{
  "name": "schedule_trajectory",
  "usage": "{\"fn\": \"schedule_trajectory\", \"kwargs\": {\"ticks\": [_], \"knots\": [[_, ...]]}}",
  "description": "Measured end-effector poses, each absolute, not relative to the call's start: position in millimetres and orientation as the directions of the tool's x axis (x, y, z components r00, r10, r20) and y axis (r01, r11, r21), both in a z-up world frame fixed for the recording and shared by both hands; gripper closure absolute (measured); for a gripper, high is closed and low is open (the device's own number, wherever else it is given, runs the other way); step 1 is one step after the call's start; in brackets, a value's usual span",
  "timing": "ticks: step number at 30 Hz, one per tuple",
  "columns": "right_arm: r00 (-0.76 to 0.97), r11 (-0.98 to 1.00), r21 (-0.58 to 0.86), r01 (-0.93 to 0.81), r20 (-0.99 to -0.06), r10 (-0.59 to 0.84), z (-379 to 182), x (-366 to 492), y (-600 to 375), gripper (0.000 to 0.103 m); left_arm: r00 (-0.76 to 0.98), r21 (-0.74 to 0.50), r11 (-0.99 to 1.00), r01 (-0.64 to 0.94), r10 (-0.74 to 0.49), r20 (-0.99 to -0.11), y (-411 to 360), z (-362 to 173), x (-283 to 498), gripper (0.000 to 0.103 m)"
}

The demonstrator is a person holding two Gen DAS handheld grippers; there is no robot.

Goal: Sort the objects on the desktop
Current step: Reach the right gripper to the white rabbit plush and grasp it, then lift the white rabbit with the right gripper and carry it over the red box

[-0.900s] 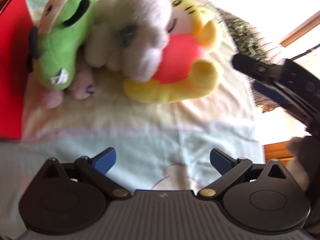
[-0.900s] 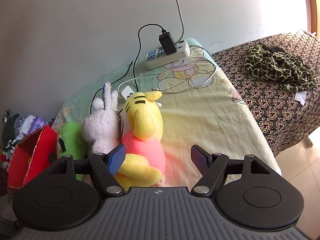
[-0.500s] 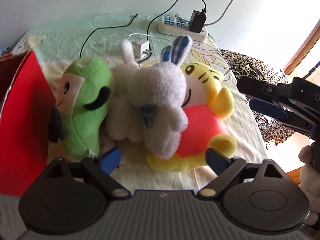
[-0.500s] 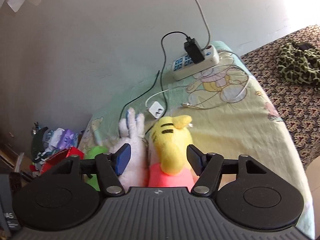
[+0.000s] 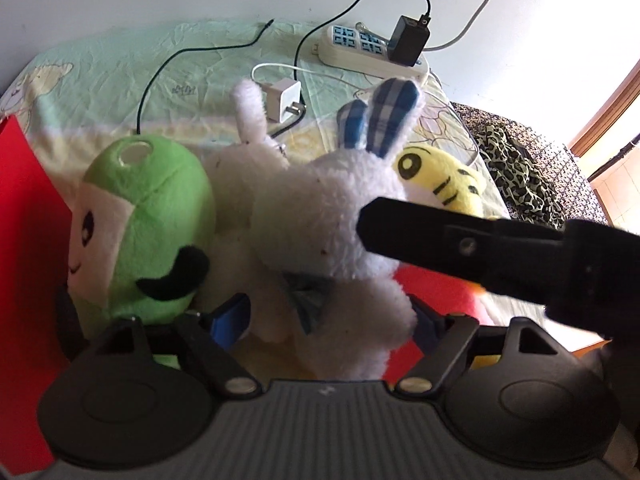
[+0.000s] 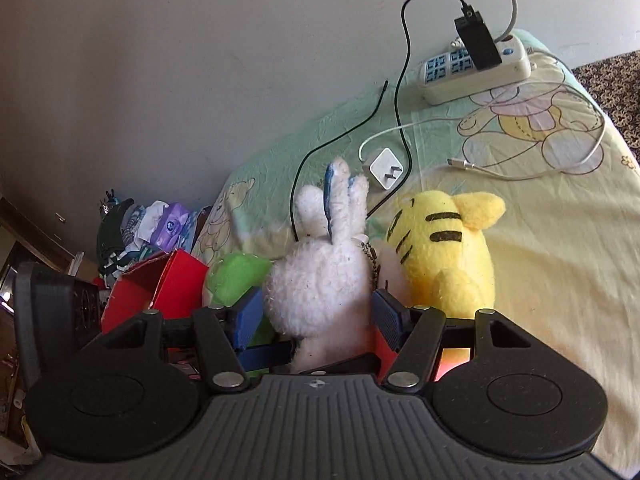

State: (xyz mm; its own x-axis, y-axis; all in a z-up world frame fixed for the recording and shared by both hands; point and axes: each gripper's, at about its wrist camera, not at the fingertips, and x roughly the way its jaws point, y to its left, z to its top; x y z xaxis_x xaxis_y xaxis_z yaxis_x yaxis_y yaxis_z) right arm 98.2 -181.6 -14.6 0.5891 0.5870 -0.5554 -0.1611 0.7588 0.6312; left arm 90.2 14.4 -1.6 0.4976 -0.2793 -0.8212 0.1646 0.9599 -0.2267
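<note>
Pale green and yellow cartoon-print cloth [image 6: 552, 264] covers the desk, and everything else is placed here against the white rabbit plush [image 5: 320, 232] lying at its middle. Left of the rabbit stands a red box [image 5: 24, 240], with a green plush [image 5: 148, 216] pressed between box and rabbit. On the rabbit's other side, touching it, lies a yellow tiger plush [image 6: 444, 256] with black stripes.

Both tongs straddle the rabbit. Blue pads of the left gripper [image 5: 332, 322] sit spread on either side of its lower body, close against the fur; whether they press it cannot be told. Right gripper [image 6: 316, 316] has its pads spread just as wide around the rabbit's round head, right at the fur on both sides, and one of its black fingers crosses the left wrist view in front of the rabbit.

Behind the rabbit, near the wall, rests a white power strip [image 5: 368, 52] with a black adapter plugged in, and closer, just beyond the rabbit's ears, a small white charger [image 6: 386, 168].
</note>
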Motion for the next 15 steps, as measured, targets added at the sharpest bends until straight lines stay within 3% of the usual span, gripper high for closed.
{"fn": "schedule_trajectory", "kwargs": {"ticks": [3, 5, 10, 15], "knots": [[0.575, 0.765, 0.627, -0.148, -0.575, 0.583, -20.9, 103.6, -176.2, 0.038, 0.492, -0.198, 0.962, 0.190, -0.268, -0.829, 3.4, -7.7, 91.0, 0.030], [0.566, 0.774, 0.615, -0.149, -0.589, 0.577, -23.4, 104.7, -172.8, 0.038, 0.471, -0.224, 0.953, 0.202, -0.296, -0.831, 1.7, -10.3, 97.9, 0.046], [0.542, 0.758, 0.637, -0.138, -0.592, 0.596, -26.9, 103.2, -174.7, 0.051, 0.460, -0.269, 0.945, 0.185, -0.326, -0.826, -4.5, -13.8, 105.2, 0.052], [0.552, 0.749, 0.648, -0.139, -0.577, 0.602, -16.7, 92.6, -178.3, 0.052, 0.482, -0.267, 0.939, 0.216, -0.340, -0.808, -3.0, -9.2, 87.1, 0.054]]}}
